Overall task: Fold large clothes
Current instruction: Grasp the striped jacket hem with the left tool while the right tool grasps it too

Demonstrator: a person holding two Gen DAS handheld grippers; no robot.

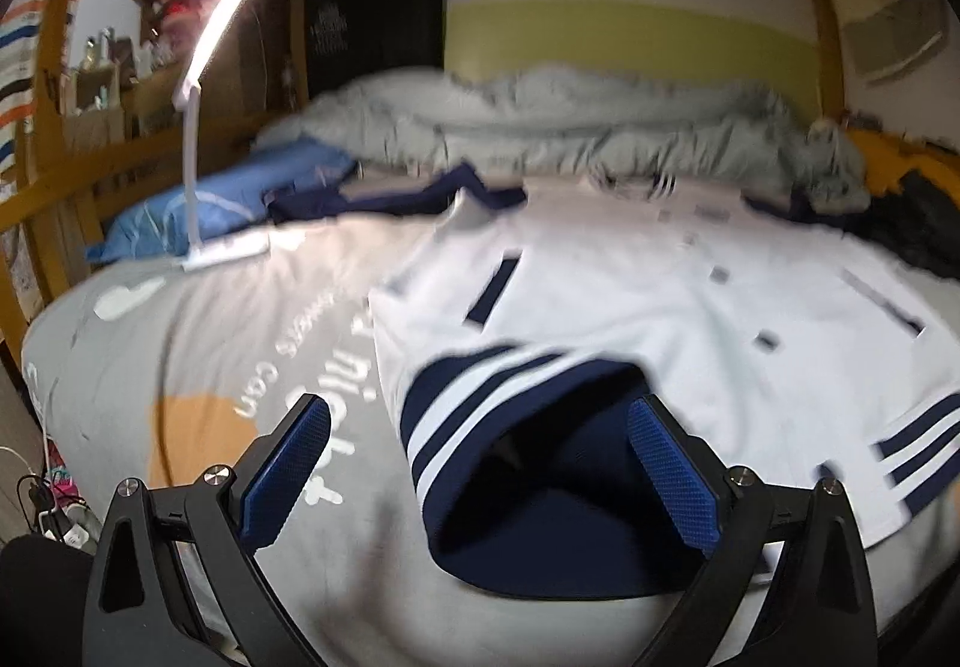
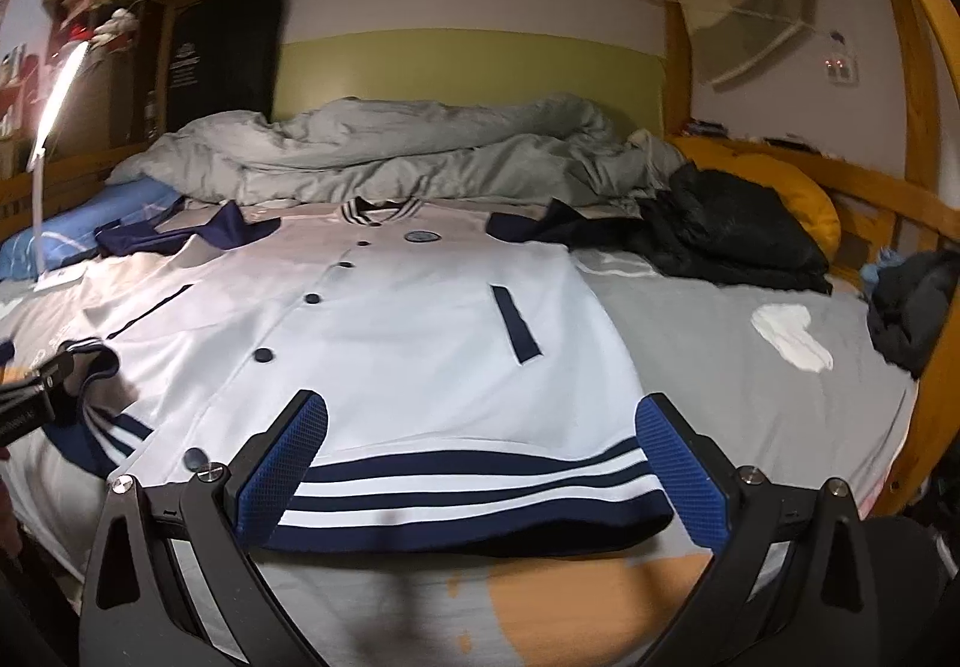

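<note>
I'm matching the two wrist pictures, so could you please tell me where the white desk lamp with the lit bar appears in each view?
Left wrist view: the white desk lamp with the lit bar stands upper left, its base on the grey bed sheet by the blue pillow.
Right wrist view: the lamp is at the far left edge.
Shared landmark: the white button-front jacket with navy stripes.

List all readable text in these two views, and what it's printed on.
"can": white print on the grey bed sheet, left wrist view, seen upside down.
"night": larger white print on the same sheet, partly under the white jacket.
More small sheet lettering beside "can": blurred, unreadable.
Dark poster on the back wall: white lines, too small.
Round jacket badge: unreadable.
</note>
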